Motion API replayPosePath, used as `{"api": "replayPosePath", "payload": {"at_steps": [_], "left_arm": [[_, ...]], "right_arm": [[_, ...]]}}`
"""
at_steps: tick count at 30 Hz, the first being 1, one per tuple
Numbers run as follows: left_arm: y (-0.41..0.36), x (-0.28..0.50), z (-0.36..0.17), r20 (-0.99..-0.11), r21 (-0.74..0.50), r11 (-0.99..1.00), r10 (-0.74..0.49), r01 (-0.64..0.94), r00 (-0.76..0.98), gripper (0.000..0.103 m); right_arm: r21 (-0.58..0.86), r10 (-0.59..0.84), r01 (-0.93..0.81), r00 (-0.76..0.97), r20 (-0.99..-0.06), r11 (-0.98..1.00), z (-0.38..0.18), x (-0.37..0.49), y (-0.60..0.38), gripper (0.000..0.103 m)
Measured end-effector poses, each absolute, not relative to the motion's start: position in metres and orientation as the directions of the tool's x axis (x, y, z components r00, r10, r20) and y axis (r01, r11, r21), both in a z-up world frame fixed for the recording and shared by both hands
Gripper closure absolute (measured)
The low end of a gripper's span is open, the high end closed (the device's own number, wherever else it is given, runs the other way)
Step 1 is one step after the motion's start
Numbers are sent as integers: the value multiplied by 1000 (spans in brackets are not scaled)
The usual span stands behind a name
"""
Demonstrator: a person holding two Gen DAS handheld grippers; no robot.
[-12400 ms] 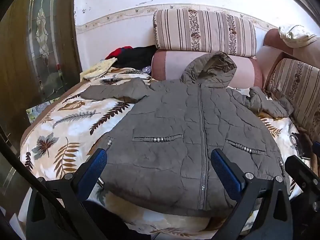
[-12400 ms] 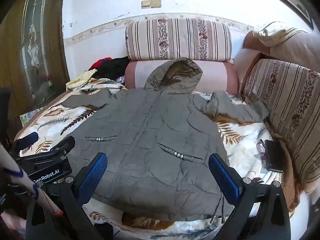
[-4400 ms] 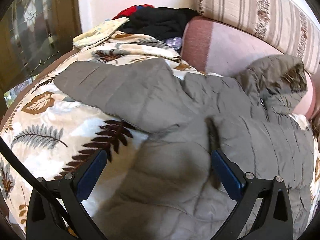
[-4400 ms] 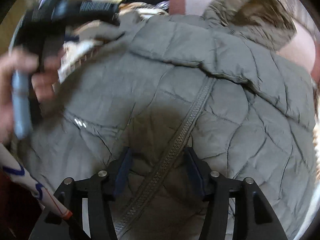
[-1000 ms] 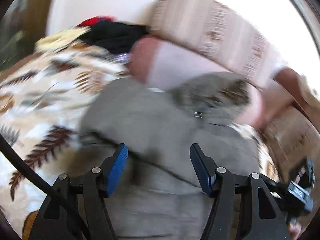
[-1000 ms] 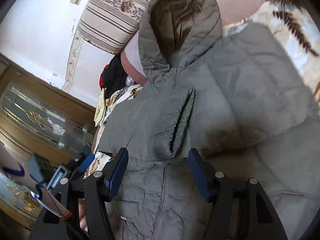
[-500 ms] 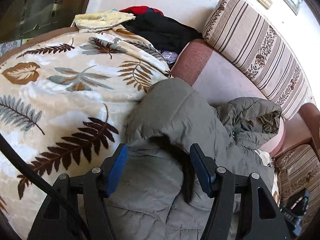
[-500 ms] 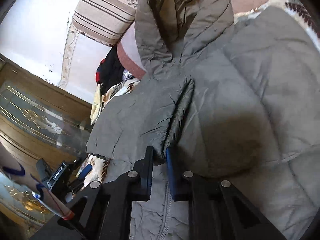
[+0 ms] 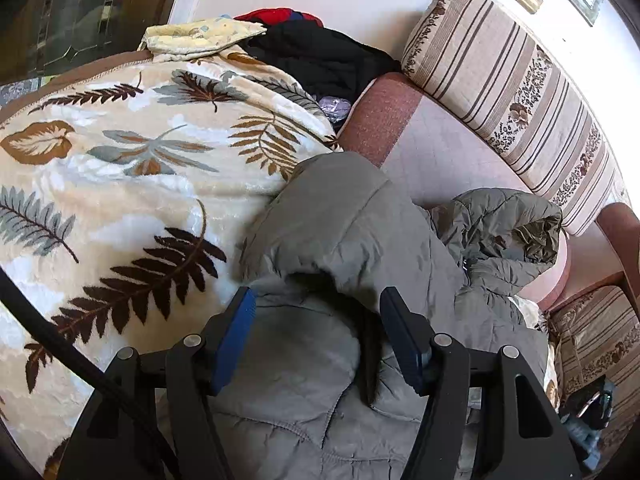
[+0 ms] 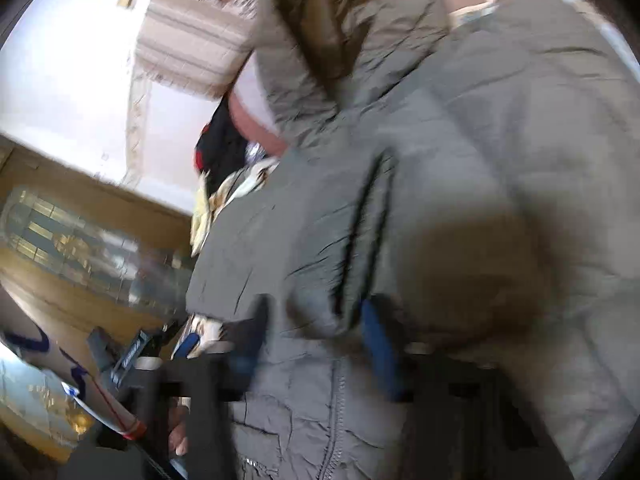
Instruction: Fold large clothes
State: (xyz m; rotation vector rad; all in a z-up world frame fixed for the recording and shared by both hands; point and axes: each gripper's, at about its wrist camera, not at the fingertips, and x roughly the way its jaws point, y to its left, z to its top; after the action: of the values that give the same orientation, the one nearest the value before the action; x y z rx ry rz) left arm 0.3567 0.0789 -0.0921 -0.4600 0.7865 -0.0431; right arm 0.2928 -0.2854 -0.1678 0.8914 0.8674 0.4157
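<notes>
A grey quilted jacket (image 9: pixel 352 240) fills the lower middle of the left wrist view, lying on a leaf-patterned blanket (image 9: pixel 120 184) that covers the left half of the frame. Its sleeve (image 9: pixel 340 220) is folded over onto the body, and the hood (image 9: pixel 508 236) lies crumpled at the centre right against a pink bolster (image 9: pixel 424 144). A striped cushion (image 9: pixel 512 72) runs across the upper right, and a pile of black and red clothes (image 9: pixel 320 52) sits at the top centre.

The left hand-held gripper (image 9: pixel 316 332) sits at the bottom centre, its blue-padded fingers spread part-way apart over the folded sleeve edge, gripping nothing.

The right wrist view is blurred. The jacket (image 10: pixel 460 184) fills most of the frame, with the hood (image 10: pixel 332 20) at the top centre and the zip (image 10: pixel 336 412) running down the lower middle. The right hand-held gripper (image 10: pixel 316 344) at the bottom centre has its fingers apart, with a fold of the jacket between them; the blur hides whether they touch it.
</notes>
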Motion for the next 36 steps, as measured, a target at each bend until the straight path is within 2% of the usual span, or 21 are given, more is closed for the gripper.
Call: {"api": "replayPosePath", "payload": {"at_steps": [1,6,12,15,19,22,27,32,36], "left_arm": [[79,357,-93,-674,-419,899,-212,-130,707,39],[81,356,-89,-665,-419,899,-207,-129,717,39],[65,362,-91,-665,-428,899,-247,-89,705,39],[43,365,-99,-684,-405,913,-274,-40,676,39],[11,373,-109,-723,-311,950,-253,24,643,39],[-3,377,-118,-755,-206,978,-182,36,629,37],[-3,379,-128,-788,-175,984,-160,33,595,31],[-1,370,-117,-775,-161,986,-153,42,613,32],[-4,356,-88,-700,-130,990,-124,45,704,32]], "right_arm": [[799,640,18,589,-493,601,-168,293,-281,83],[699,562,-27,619,-550,714,-136,284,-281,86],[415,232,95,706,-669,905,-91,254,-312,87],[316,106,185,689,-717,931,-98,257,-328,87],[305,100,249,602,-792,919,-136,270,-335,87],[306,104,270,572,-814,913,-151,274,-337,87],[325,116,293,558,-822,899,-157,277,-345,85],[362,131,310,573,-809,879,-143,269,-351,77],[297,3,338,656,-755,893,-108,249,-353,68]]}}
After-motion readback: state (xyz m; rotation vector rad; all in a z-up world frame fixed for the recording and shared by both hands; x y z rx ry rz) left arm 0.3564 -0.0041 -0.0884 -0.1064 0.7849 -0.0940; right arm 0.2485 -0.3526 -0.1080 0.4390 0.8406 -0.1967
